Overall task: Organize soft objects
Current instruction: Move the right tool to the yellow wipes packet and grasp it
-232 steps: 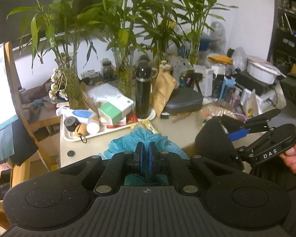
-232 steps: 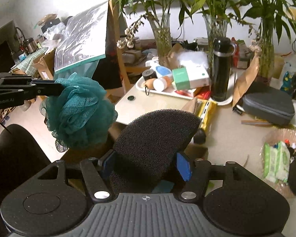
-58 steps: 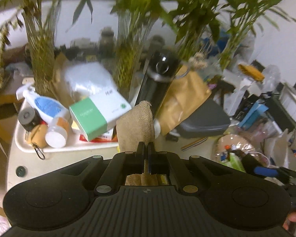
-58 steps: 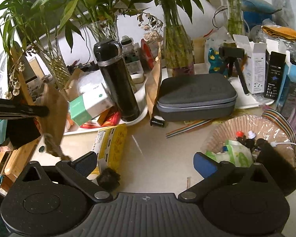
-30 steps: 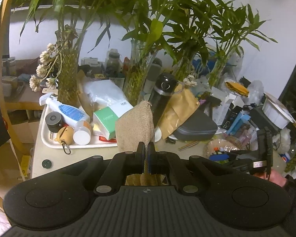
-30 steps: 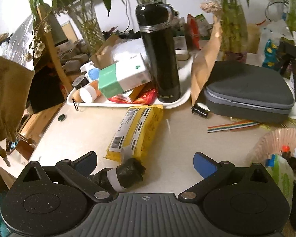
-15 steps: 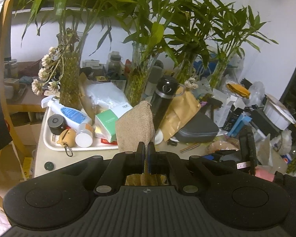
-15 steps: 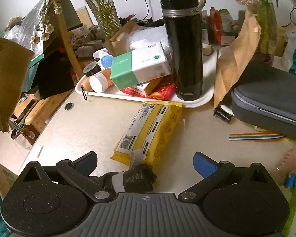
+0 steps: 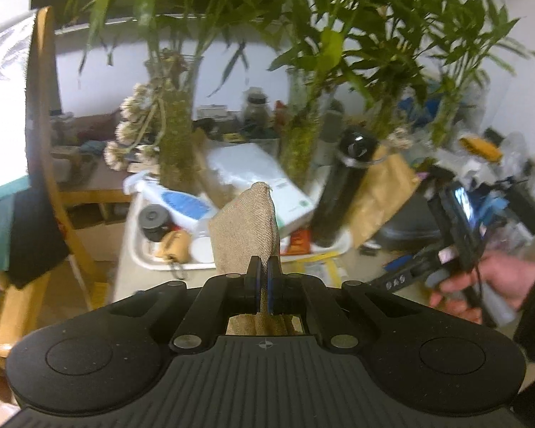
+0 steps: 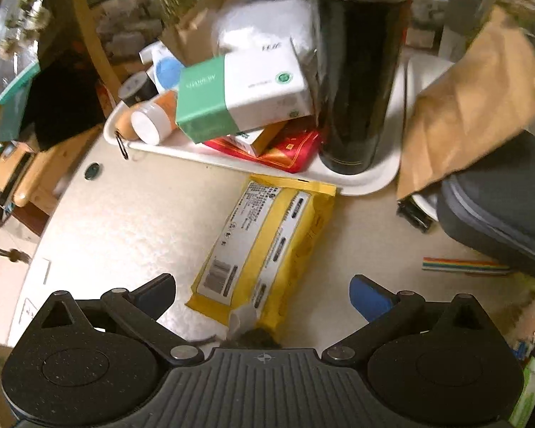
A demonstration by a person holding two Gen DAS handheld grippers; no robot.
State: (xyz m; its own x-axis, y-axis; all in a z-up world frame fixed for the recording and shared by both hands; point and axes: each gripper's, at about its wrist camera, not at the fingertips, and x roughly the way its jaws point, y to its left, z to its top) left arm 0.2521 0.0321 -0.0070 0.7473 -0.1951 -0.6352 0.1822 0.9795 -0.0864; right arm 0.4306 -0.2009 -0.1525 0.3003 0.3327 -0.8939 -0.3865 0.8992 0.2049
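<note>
Burlap pouch [image 9: 246,228] pinched in my left gripper [image 9: 264,278], fingers [image 9: 255,281] clamped tight on the cloth, pouch sticking up past the tips, held off the worktop [image 10: 132,221]. My right gripper [image 10: 262,294] has its fingers [image 10: 369,296] spread wide, nothing between them, hanging over a yellow packet [image 10: 267,246] lying flat near the worktop's front edge. White tray [image 10: 360,180] just behind the packet, toward the back edge, carries a black flask [image 10: 356,82] upright and a green-white box [image 10: 239,100]. Grey case [image 10: 503,207] at the right side. In the left view my right hand [image 9: 495,281] grips its handle. Frames blurry.
</note>
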